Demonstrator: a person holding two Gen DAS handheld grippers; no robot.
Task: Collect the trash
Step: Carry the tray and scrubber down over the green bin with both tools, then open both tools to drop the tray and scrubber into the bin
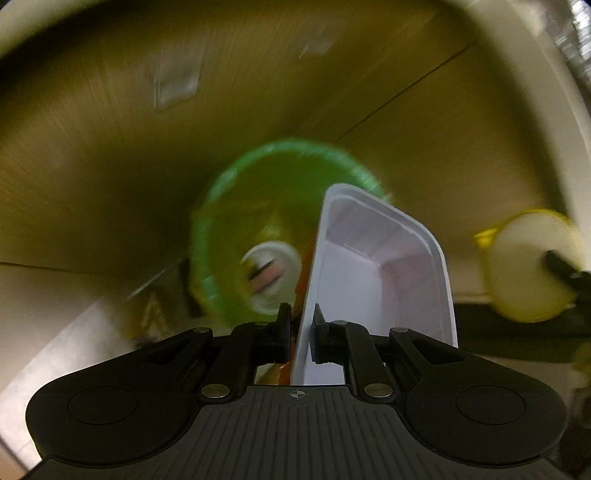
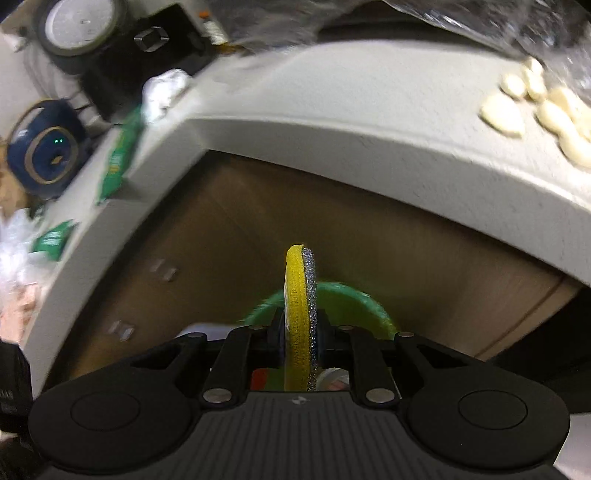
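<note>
My left gripper [image 1: 300, 332] is shut on the rim of a white plastic tray [image 1: 369, 266], held on edge above a green bin [image 1: 236, 206]. A white cup lid or can top [image 1: 271, 269] and orange scraps lie inside the bin. My right gripper [image 2: 300, 332] is shut on a flat yellow disc with a glittery silver face [image 2: 300, 314], held upright over the same green bin [image 2: 354, 306]. That disc also shows in the left wrist view [image 1: 528, 266] at the right, pinched by black fingers.
A white countertop edge [image 2: 332, 136] curves above brown cabinet doors [image 2: 258, 229]. On the counter lie pale peeled pieces [image 2: 535, 110], a crumpled white tissue [image 2: 164, 92], green wrappers [image 2: 118, 162], a dark blue device [image 2: 48, 155] and a clear plastic bag [image 2: 517, 26].
</note>
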